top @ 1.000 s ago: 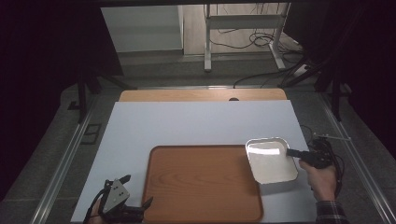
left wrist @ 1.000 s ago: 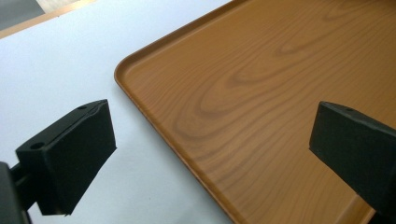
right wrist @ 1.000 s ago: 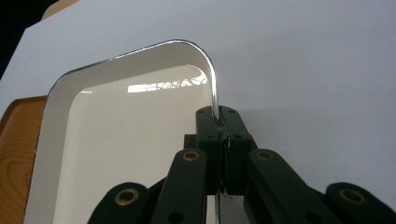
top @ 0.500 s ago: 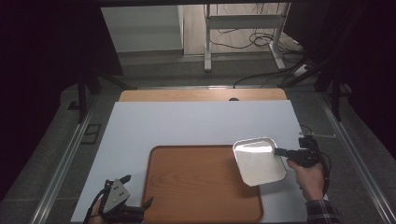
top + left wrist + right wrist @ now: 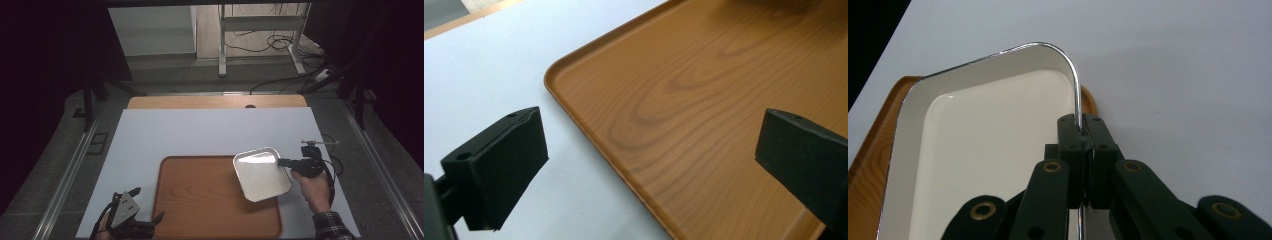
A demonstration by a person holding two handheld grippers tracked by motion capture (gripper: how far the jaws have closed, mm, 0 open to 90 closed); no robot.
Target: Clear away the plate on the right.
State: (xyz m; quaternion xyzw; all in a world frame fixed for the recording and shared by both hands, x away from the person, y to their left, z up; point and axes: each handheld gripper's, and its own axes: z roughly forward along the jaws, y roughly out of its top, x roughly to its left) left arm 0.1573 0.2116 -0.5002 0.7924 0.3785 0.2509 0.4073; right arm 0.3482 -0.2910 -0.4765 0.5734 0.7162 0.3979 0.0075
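A white metal pan [image 5: 261,174] with a shiny rim hangs tilted over the right side of the brown wooden tray [image 5: 200,200]. My right gripper [image 5: 284,162] is shut on the pan's right rim; in the right gripper view both jaws pinch the thin rim of the pan [image 5: 983,145] at the right gripper [image 5: 1082,131]. At the table's front left, my left gripper [image 5: 150,212] stands open beside the tray's left edge. In the left gripper view its black pads [image 5: 506,162] are spread wide over the tray's corner [image 5: 704,110], nothing between them.
The tray lies on a pale sheet [image 5: 210,132] covering the table, with a wooden strip [image 5: 217,102] at the far edge. Metal rails [image 5: 65,180] run along both sides. A stand and cables [image 5: 260,30] are on the floor beyond.
My right gripper has carried the pan leftward, from the tray's right edge to over the tray's right part. The left gripper has stayed put.
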